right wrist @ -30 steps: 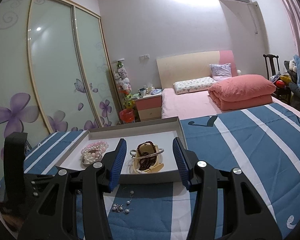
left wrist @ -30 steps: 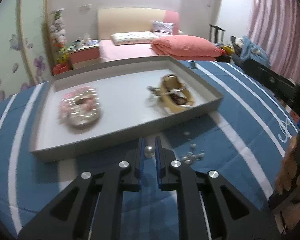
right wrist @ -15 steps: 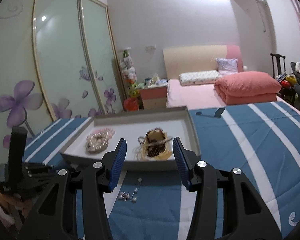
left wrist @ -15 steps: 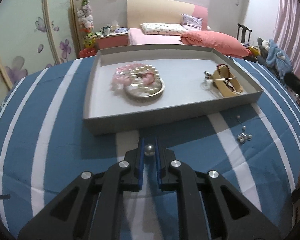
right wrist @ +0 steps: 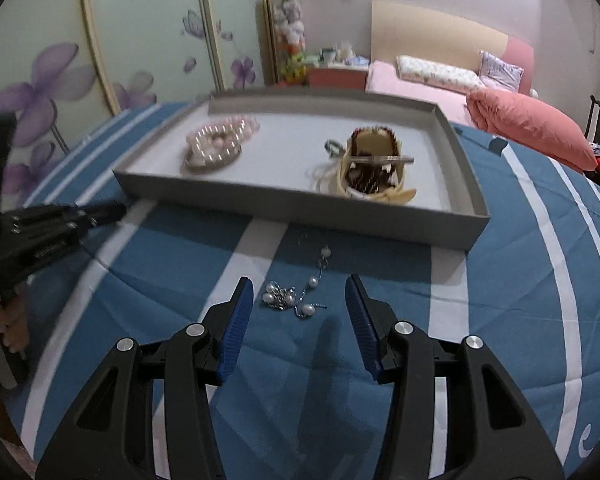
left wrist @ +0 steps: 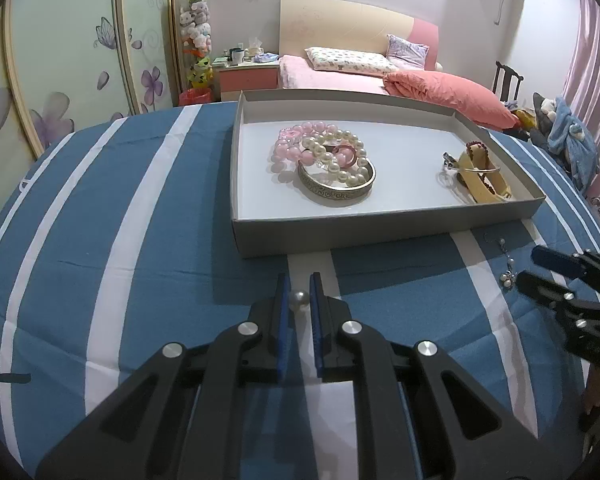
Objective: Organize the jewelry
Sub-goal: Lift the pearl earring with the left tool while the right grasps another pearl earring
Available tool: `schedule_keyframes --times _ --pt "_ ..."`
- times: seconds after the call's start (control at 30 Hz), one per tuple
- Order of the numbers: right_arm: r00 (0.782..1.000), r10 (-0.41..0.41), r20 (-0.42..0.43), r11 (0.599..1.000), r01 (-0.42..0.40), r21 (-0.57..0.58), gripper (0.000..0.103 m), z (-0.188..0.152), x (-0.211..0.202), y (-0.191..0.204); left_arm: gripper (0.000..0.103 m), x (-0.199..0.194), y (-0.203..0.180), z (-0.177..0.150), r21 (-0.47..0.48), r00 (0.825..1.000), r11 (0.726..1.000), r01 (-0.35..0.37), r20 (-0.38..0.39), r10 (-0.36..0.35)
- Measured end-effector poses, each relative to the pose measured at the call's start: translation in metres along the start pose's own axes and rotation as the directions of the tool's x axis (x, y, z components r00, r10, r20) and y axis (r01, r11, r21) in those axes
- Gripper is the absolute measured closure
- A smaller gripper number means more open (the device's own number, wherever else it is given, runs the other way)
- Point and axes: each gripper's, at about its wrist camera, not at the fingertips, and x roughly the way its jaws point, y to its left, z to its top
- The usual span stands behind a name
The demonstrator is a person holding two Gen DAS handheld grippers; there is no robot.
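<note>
Across the whole surface lies a blue cloth with white stripes [left wrist: 140, 240], and on its far side sits a shallow grey cardboard tray [left wrist: 340, 226]. Inside, left, pink and white bead bracelets with a silver metal bangle [left wrist: 332, 164]; right, a cream bangle piled with dark beads [right wrist: 374, 172]. Near the tray's right front lies a small silver pearl-drop earring [right wrist: 296, 298], right between the blue pads of the right gripper [right wrist: 300, 320], which stands half open and isn't touching it. Over on the left, the left gripper [left wrist: 299, 300] is pinched tight on a single small pearl [left wrist: 299, 298].
</note>
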Motion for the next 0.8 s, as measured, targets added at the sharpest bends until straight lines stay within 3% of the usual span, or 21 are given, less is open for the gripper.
schedule_keyframes --times 0.1,0.13,0.2,0.23,0.4,0.6,0.8 --pt "0.998 -0.018 -0.053 1.000 0.018 -0.010 0.056 0.000 0.010 0.001 0.092 0.000 0.001 0.001 0.000 1.000 1.000 0.000 0.000 0.000" --pt "0.998 -0.030 -0.051 0.999 0.030 -0.017 0.072 0.000 0.010 0.003 0.092 0.000 0.001 0.001 0.000 1.000 1.000 0.000 0.000 0.000" --pt "0.998 -0.026 -0.049 0.999 0.024 -0.031 0.092 0.000 0.008 0.004 0.092 0.000 0.001 0.001 0.000 1.000 1.000 0.000 0.000 0.000" --pt "0.998 -0.034 -0.048 0.999 0.032 -0.040 0.096 -0.002 0.006 0.006 0.092 0.000 0.001 0.001 0.000 1.000 1.000 0.000 0.000 0.000" --pt "0.999 -0.034 -0.031 0.999 0.034 -0.006 0.096 -0.006 -0.002 0.001 0.092 0.000 0.001 0.001 -0.003 1.000 1.000 0.001 0.000 -0.001" --pt "0.989 -0.013 0.148 0.997 0.003 0.071 0.096 -0.002 -0.039 -0.014 0.092 -0.003 0.005 0.000 -0.024 1.000 1.000 0.007 0.016 -0.007" --pt "0.968 -0.010 0.252 0.995 -0.016 0.098 0.096 0.005 -0.063 -0.017 0.092 -0.011 0.002 -0.001 -0.020 0.999 1.000 0.014 0.051 -0.013"
